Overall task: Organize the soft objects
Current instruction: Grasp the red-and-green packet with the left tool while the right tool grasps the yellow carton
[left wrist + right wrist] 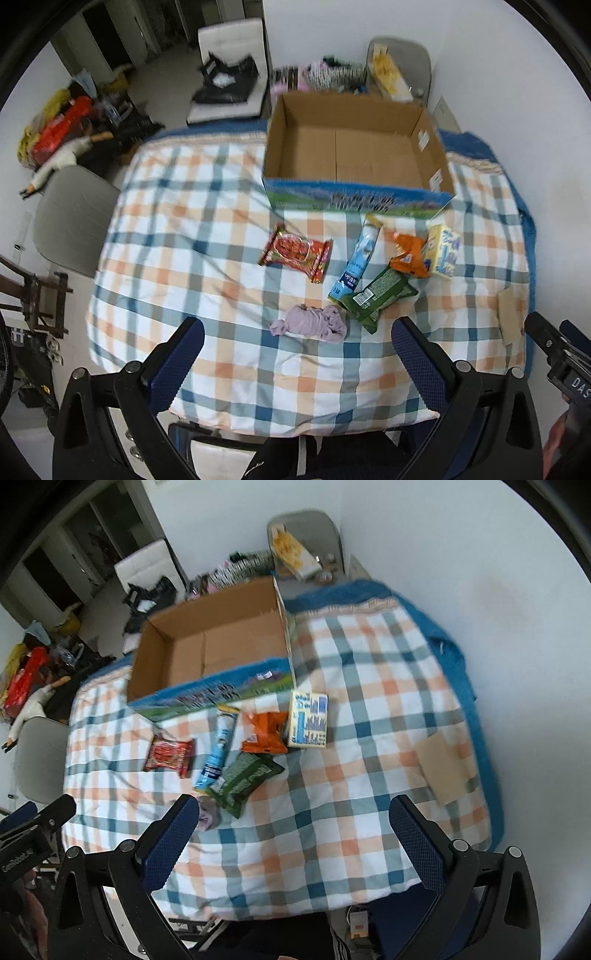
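Cardboard box empty at 12 o'clock; packet labels blurred; left gripper and right gripper both spread apart, holding nothing.

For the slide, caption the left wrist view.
Open left gripper poised above a lilac cloth bundle, with snack packets and an empty cardboard box on a checked quilt.

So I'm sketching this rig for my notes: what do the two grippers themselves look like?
Both look alike: the left gripper and right gripper each have black, angular linkage arms with round silver rivets, ending in fingers padded in dark blue, dimpled rubber. The right gripper's body carries partly readable white lettering. No cables or sleeves show.
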`<state>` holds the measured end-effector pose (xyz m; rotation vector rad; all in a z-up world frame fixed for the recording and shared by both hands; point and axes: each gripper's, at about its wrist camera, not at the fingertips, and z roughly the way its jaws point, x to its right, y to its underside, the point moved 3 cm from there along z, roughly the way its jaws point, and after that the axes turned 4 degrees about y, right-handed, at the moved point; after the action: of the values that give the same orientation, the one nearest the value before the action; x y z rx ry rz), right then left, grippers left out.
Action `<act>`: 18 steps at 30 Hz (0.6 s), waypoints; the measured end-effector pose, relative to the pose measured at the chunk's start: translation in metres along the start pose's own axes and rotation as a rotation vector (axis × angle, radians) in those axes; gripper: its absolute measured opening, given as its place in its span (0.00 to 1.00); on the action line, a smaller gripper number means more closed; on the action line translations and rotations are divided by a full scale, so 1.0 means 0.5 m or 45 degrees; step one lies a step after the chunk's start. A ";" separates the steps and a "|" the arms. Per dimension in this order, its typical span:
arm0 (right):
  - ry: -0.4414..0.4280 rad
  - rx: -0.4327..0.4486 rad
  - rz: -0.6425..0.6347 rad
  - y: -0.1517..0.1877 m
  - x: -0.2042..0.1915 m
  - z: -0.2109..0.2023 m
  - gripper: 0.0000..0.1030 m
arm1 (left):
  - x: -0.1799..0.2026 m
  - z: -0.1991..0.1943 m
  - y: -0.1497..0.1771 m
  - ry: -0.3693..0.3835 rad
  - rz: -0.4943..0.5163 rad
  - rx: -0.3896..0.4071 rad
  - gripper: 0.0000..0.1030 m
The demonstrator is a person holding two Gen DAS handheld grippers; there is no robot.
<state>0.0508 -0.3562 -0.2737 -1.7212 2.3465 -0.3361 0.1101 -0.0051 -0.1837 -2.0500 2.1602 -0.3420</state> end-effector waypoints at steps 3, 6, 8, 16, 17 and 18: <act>-0.014 -0.075 0.024 -0.019 0.007 0.104 1.00 | -0.008 0.084 -0.025 0.019 -0.031 -0.082 1.00; -0.024 -0.132 0.061 -0.049 0.018 0.216 1.00 | -0.027 0.168 -0.049 0.074 -0.132 -0.177 1.00; -0.021 -0.145 0.073 -0.072 0.030 0.289 1.00 | -0.043 0.223 -0.065 0.104 -0.219 -0.244 1.00; 0.009 -0.218 0.157 -0.145 0.026 0.455 1.00 | -0.149 0.423 -0.101 0.301 -0.789 -0.430 1.00; 0.017 -0.227 0.169 -0.151 0.025 0.470 1.00 | -0.159 0.439 -0.101 0.295 -0.840 -0.441 1.00; 0.091 -0.255 0.195 -0.155 0.030 0.487 1.00 | -0.166 0.461 -0.102 0.298 -0.888 -0.455 1.00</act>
<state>0.1903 -0.4074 -0.4825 -1.6213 2.6239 -0.1423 0.2235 0.0602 -0.3967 -3.0790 1.6168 -0.2888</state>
